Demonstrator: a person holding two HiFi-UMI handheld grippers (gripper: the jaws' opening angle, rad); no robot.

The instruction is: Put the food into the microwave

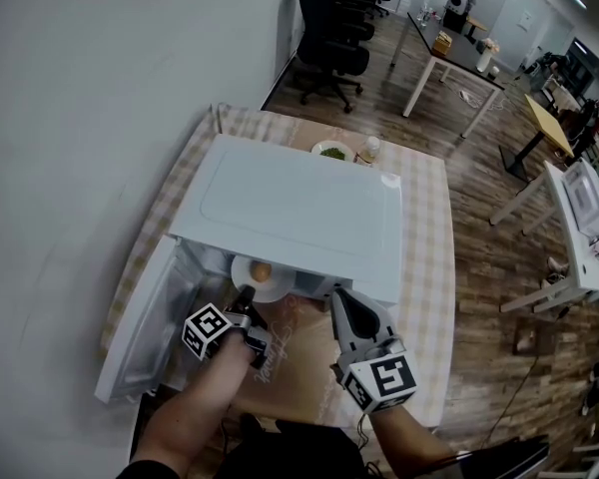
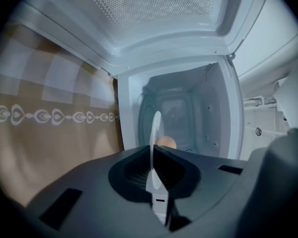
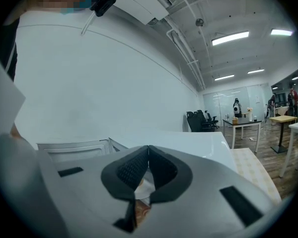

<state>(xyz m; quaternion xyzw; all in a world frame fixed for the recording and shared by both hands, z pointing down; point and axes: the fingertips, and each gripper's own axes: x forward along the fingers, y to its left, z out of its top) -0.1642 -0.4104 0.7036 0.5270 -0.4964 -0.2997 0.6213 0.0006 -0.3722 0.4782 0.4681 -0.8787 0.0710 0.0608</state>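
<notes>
A white plate [image 1: 263,277] with a round brown piece of food [image 1: 262,270] hangs at the mouth of the white microwave [image 1: 290,213]. My left gripper [image 1: 248,302] is shut on the plate's near rim. In the left gripper view the plate [image 2: 155,133] stands edge-on between the jaws of the left gripper [image 2: 152,150], the food [image 2: 166,143] is beside it, and the microwave's cavity [image 2: 184,113] lies straight ahead. My right gripper [image 1: 341,302] is at the microwave's front right corner. In its own view the right gripper [image 3: 148,150] is shut with nothing in it.
The microwave door [image 1: 140,327] stands swung open to the left, over a checked tablecloth [image 1: 429,257]. Behind the microwave sit a second plate with green food [image 1: 331,152] and a small bottle [image 1: 370,149]. Office chairs [image 1: 331,38] and desks stand further off.
</notes>
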